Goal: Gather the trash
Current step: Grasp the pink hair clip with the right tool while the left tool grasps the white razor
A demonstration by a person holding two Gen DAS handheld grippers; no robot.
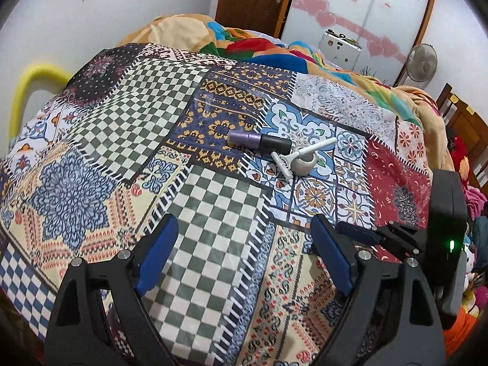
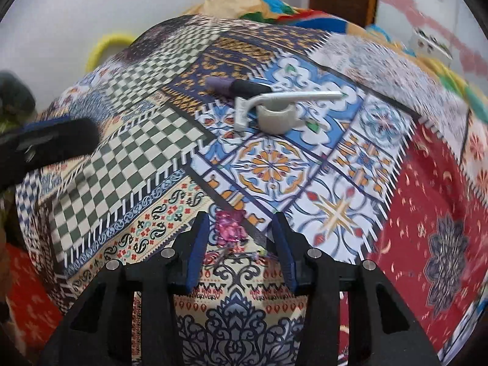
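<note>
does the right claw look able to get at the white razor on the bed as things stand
Probably yes. The razor lies in the open ahead of the right claw, bare bedspread between them. But a pink wrapper already sits between its fingers, which may get in the way.

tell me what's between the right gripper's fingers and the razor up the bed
In the right wrist view, a crumpled pink wrapper sits between the right gripper's fingers. Beyond it only bare patchwork bedspread stretches to the white razor.

Razor (image 1: 300,155) atop ring (image 1: 306,164), on bedspread (image 1: 213,213)
</note>
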